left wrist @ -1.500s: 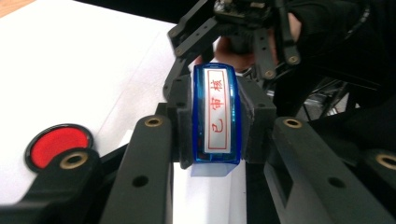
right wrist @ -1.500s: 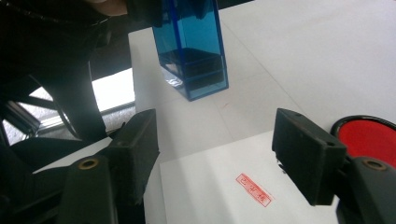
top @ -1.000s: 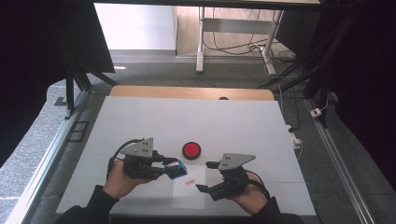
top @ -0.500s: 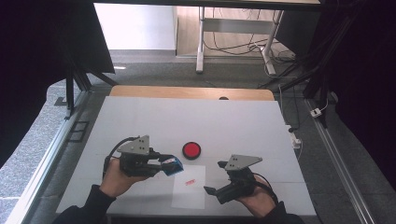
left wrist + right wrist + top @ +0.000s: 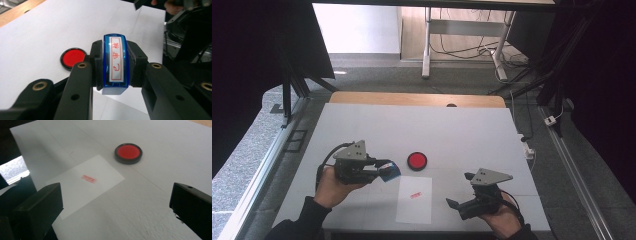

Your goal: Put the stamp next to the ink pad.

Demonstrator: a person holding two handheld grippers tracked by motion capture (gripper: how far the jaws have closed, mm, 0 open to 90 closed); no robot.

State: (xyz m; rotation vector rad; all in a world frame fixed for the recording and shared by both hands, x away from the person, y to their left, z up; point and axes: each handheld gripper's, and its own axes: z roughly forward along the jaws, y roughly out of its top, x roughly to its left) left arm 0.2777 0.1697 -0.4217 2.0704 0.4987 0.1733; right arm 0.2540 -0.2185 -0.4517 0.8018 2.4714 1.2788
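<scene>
Left gripper (image 5: 379, 168) clamped on blue stamp (image 5: 116, 62) at frame centre-left; right gripper (image 5: 462, 195), jaws just opened wide and empty, lower right; unheld paper (image 5: 414, 200) may shift, smearing print

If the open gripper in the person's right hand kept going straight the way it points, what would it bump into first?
Probably the white sheet of paper, which lies just ahead between the right gripper's open jaws, with the red ink pad beyond it. Depth is hard to judge; if it travels level above the table, it may pass over both.
</scene>
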